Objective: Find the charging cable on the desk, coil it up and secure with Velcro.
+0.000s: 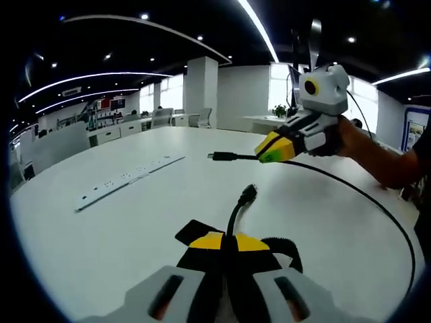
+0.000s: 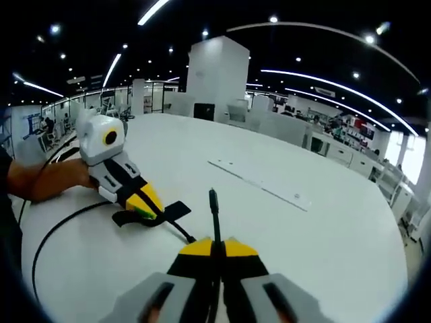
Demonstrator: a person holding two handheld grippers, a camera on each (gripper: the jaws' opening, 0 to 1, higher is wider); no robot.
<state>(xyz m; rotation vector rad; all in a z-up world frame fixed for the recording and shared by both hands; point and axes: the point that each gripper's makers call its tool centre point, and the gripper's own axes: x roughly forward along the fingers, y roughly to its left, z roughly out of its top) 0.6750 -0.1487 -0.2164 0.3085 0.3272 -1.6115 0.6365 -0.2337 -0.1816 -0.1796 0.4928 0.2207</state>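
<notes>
Black and thin, the charging cable point(image 1: 377, 205) runs across the white desk point(image 1: 135, 222) in a long loop, and each claw grips it close to one of its ends.

In the left gripper view, the left claw point(image 1: 227, 243) rises from the bottom with its yellow tips pressed together on the cable. A short length sticks out past the tips, curving up to a black plug point(image 1: 248, 194) held just above the desk. A black Velcro strap point(image 1: 194, 232) lies flat at the left of the tips, touching the cable there. Farther off on the right, the right claw point(image 1: 275, 149) comes in from a person's hand point(image 1: 351, 138); its yellow tips are clamped on the cable's other end, and a slim connector point(image 1: 223, 157) points out of it to the left, in the air above the desk. From that claw the cable sweeps down the right side of the desk and back toward the left claw.

In the right gripper view, the right claw point(image 2: 217, 247) is closed on the cable with the connector point(image 2: 213, 200) standing up beyond the tips. The left claw point(image 2: 149, 203) sits at left, with the strap point(image 2: 151, 215) spread under its tips and the cable point(image 2: 54, 232) curving away over the desk point(image 2: 323, 256).

A long white power strip point(image 1: 128, 179) lies on the desk well apart from both claws, to the left.
</notes>
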